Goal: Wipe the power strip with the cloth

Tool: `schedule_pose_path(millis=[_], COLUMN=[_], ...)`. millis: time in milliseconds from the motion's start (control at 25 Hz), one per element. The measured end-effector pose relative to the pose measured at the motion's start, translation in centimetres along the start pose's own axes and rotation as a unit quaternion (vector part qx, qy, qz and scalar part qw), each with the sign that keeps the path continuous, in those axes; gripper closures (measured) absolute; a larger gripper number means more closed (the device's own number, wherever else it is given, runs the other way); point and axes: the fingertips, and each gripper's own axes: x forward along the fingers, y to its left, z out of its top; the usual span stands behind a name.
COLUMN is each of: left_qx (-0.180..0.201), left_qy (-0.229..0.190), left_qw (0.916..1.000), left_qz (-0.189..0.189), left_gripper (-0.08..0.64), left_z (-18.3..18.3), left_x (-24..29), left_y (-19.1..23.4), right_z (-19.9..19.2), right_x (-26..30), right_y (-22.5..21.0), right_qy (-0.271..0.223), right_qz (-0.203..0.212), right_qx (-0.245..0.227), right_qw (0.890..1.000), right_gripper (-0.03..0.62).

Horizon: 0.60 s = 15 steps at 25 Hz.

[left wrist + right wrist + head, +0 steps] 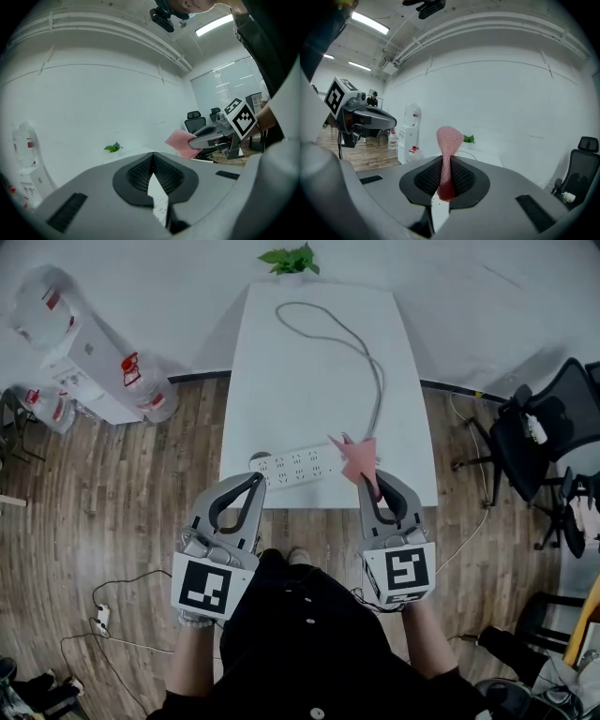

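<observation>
The fingers of my right gripper (371, 482) (444, 164) are closed on the pink cloth (357, 457) (449, 139). A narrow waist of it is pinched between the ribbed pads, and the rest stands up past the tips in a loose bunch. The fingers of my left gripper (255, 480) (152, 160) are closed on each other with nothing between them.

In the head view the cloth hangs over the right end of the strip (295, 466). I cannot tell whether it touches the strip. The white strip lies on the desk (309, 381) along its near edge, left of the middle. My left fingertips are at its left end, and contact there is unclear too. Through the gap below my left pads I see a piece of the strip (159, 202) with its socket holes.

The grey cord (372, 371) leaves the strip's right end, runs up the right side of the desk and loops back near the far edge. A small plant (291, 258) (112, 147) stands at the middle of that far edge.

Off the desk to the left is a water dispenser (94, 357) with bottles around it, and to the right a black chair (539, 437), both on a wooden floor (122, 502).
</observation>
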Motion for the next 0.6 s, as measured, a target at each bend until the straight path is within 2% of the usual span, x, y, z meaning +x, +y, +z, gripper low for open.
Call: schedule_pose_path(millis=[320,600], left_qx=[0.002,0.01], left_qy=[-0.011,-0.008], left_qw=[0.9999,0.9996], left_qz=[-0.007,-0.026], left_gripper=[0.549,0.549], left_z=[1.2,0.5], left_x=[1.3,1.6], left_y=[1.3,3.1], right_z=[0.3,0.5], right_x=[0.4,1.9], right_y=[-0.7,-0.6], right_qy=[-0.001,0.007], right_qz=[-0.022,-0.044], right_qx=[0.005,0.013], right_qw=[1.0,0.999], right_gripper=[0.537,0.537])
